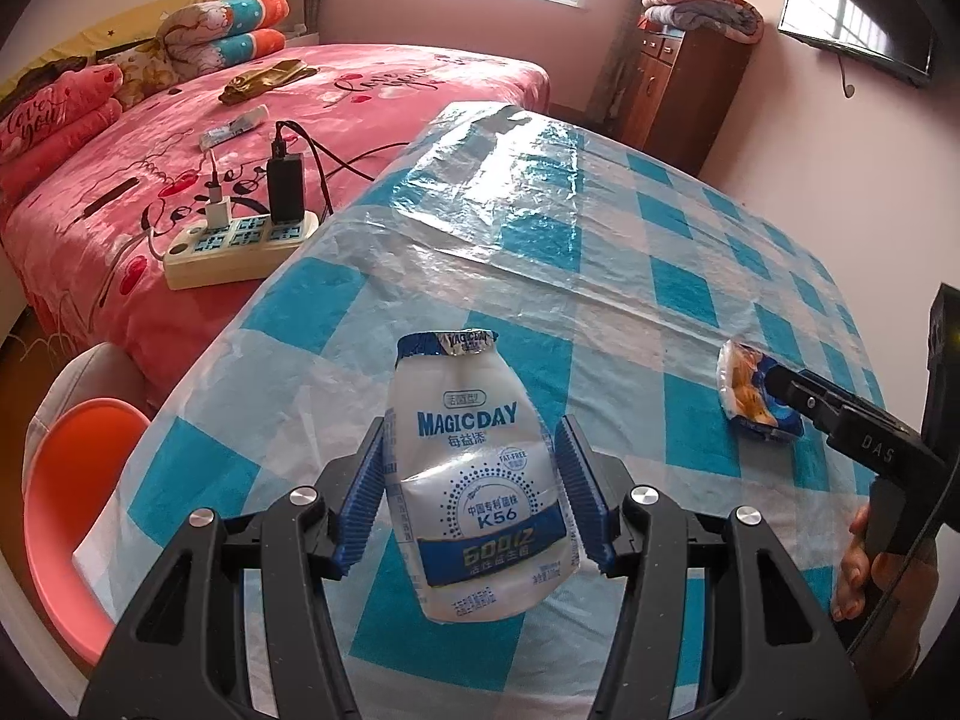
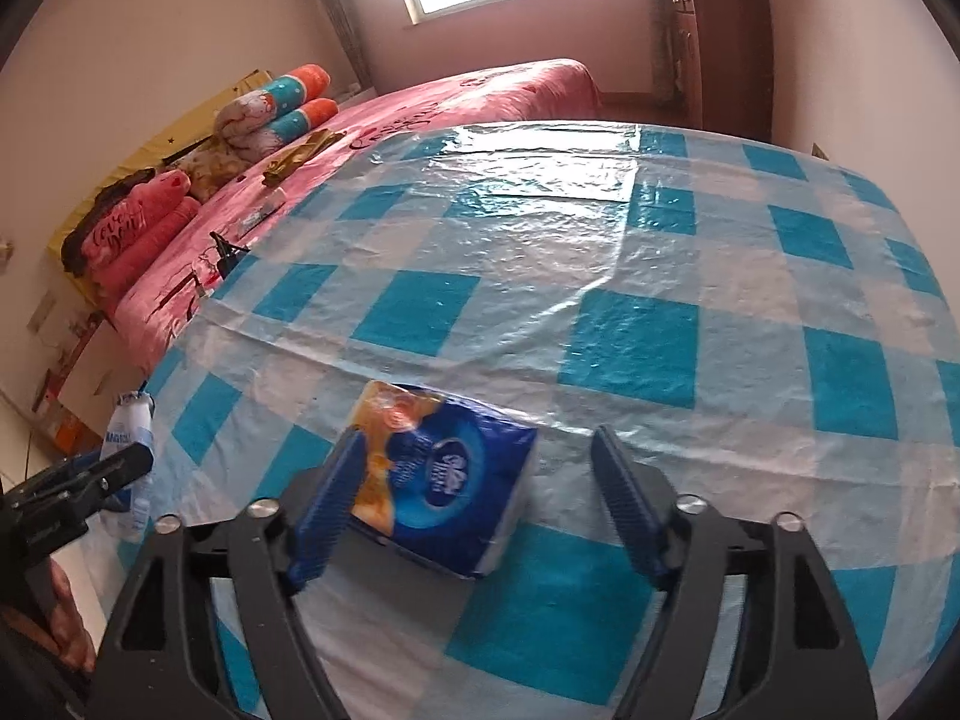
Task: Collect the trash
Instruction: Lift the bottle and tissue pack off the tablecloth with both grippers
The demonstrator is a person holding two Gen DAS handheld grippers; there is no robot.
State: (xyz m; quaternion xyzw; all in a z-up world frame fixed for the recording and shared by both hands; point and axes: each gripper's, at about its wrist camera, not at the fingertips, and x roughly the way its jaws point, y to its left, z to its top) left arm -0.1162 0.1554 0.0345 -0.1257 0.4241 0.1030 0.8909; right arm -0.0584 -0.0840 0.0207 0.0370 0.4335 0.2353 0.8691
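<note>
A white Magic Day drink bottle (image 1: 474, 480) stands between the blue pads of my left gripper (image 1: 474, 462), which is shut on it; it seems held just above the checked table (image 1: 690, 276). The bottle also shows at the left of the right wrist view (image 2: 129, 438). A blue and orange tissue pack (image 2: 438, 474) lies on the table between the fingers of my right gripper (image 2: 480, 492), which is open around it; the left pad is at its edge. In the left wrist view the pack (image 1: 750, 396) lies at the right gripper's tip.
A pink bed (image 1: 180, 138) stands left of the table with a power strip (image 1: 240, 246) and chargers on it. An orange chair (image 1: 78, 516) is at the table's near left. A wooden cabinet (image 1: 678, 90) stands at the back and a TV (image 1: 858, 12) hangs on the right wall.
</note>
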